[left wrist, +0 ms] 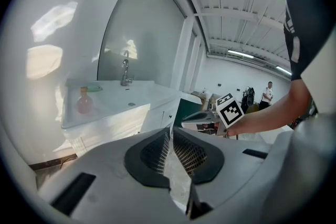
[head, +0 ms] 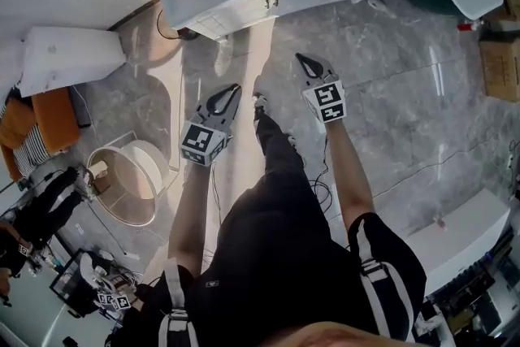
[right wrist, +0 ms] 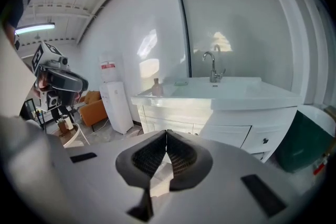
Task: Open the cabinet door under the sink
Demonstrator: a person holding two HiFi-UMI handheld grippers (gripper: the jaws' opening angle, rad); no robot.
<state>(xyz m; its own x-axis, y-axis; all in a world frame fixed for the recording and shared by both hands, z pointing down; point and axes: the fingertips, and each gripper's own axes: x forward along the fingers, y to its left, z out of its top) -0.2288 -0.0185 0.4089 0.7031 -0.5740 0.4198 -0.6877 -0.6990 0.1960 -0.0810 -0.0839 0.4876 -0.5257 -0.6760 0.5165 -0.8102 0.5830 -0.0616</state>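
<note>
The white sink cabinet (head: 244, 8) stands ahead of me, its doors shut, with small dark handles (head: 270, 2) on the front. In the right gripper view the cabinet (right wrist: 178, 124) sits under a basin with a faucet (right wrist: 212, 67) and a bottle (right wrist: 156, 86). My left gripper (head: 234, 88) and right gripper (head: 301, 58) hover over the floor, well short of the cabinet. Both are shut and hold nothing: the left gripper (left wrist: 169, 131) and the right gripper (right wrist: 166, 134) each show their pads meeting at the tips. The right gripper's marker cube (left wrist: 230, 108) shows in the left gripper view.
A low white unit (head: 69, 53) and an orange chair (head: 49, 118) stand at the left, a round white stand (head: 130, 183) nearer me. A green bin (right wrist: 299, 144) sits right of the cabinet, with cardboard boxes (head: 500, 61) beyond. Cables lie on the grey marble floor (head: 390, 118).
</note>
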